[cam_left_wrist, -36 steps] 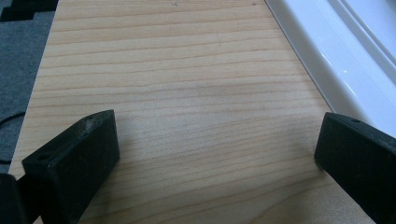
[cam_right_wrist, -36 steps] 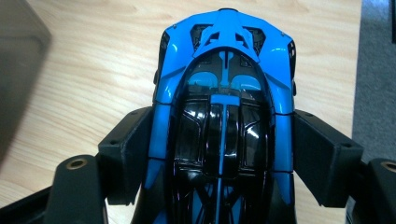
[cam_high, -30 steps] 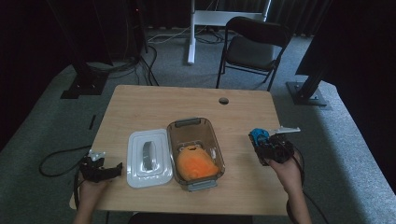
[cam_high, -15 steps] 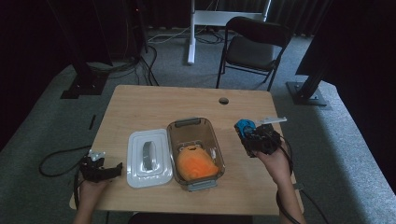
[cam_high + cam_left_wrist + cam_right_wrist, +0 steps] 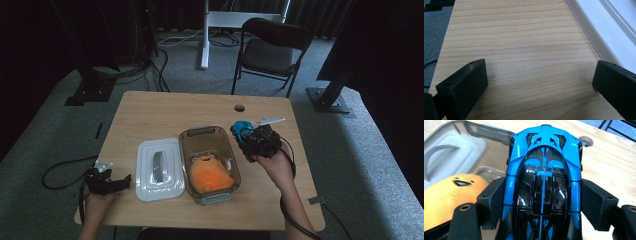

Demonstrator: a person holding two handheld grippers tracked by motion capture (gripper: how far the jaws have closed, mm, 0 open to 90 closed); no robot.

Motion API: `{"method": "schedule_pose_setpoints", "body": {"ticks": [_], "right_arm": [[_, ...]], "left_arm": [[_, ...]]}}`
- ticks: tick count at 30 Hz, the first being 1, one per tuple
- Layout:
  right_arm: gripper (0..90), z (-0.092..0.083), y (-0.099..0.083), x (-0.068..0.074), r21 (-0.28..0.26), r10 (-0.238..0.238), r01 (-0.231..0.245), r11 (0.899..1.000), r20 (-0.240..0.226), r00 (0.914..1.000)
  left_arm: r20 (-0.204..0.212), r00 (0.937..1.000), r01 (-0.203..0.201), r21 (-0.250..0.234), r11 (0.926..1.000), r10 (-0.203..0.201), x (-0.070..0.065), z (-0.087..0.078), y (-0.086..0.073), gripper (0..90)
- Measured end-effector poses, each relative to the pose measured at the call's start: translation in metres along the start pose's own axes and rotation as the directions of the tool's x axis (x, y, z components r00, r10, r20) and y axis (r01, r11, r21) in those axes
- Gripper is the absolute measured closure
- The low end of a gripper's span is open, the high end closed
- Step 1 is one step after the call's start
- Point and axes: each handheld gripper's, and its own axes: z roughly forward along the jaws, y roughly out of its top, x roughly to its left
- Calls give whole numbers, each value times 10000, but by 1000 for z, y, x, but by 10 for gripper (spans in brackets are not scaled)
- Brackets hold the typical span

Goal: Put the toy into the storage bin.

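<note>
My right gripper (image 5: 246, 134) is shut on a blue and black toy car (image 5: 544, 177), its two black jaws pressed against the car's sides. It hangs in the air just right of the clear plastic container (image 5: 192, 137), over that box's right rim. Inside the container lies an orange plush toy (image 5: 210, 175), also seen as the orange plush (image 5: 446, 195) below the car. The container's white lid (image 5: 157, 170) lies flat on the table to its left. My left gripper (image 5: 117, 182) rests near the table's front left edge, jaws wide apart over bare wood (image 5: 524, 62).
The wooden table (image 5: 165, 112) has a round cable hole (image 5: 239, 107) near its back edge. A white lid edge (image 5: 599, 32) lies right of my left jaws. A black chair (image 5: 272, 47) and stand bases sit on the grey carpet behind the table.
My right gripper has carried the blue car leftward and upward, from the table's right side to the container's right rim. The left gripper has stayed put.
</note>
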Motion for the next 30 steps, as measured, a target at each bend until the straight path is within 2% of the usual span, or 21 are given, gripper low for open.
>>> {"method": "schedule_pose_setpoints", "body": {"ticks": [2,9,16,24,26,30], "right_arm": [[259,3,9,11,-41,-205,205,9998,-165,9997],[259,11,29,37,-200,-509,498,9986,-592,9969],[259,22,40,59,-243,-750,729,9970,-997,9922],[259,33,40,68,-66,-789,787,9969,-1270,9888],[259,36,39,69,42,-881,891,9960,-1091,9901],[259,41,35,62,219,-632,658,9976,-1058,9924]], "left_arm": [[2,10000,1,9,10000,-1,0,0,0,3],[2,10000,3,13,10000,-3,0,0,0,3],[3,10000,1,12,10000,-1,0,0,0,3],[3,10000,4,12,10000,-4,0,0,0,3],[2,10000,3,0,10000,-3,0,0,0,3],[1,10000,6,-2,10000,-6,0,0,0,3]]}}
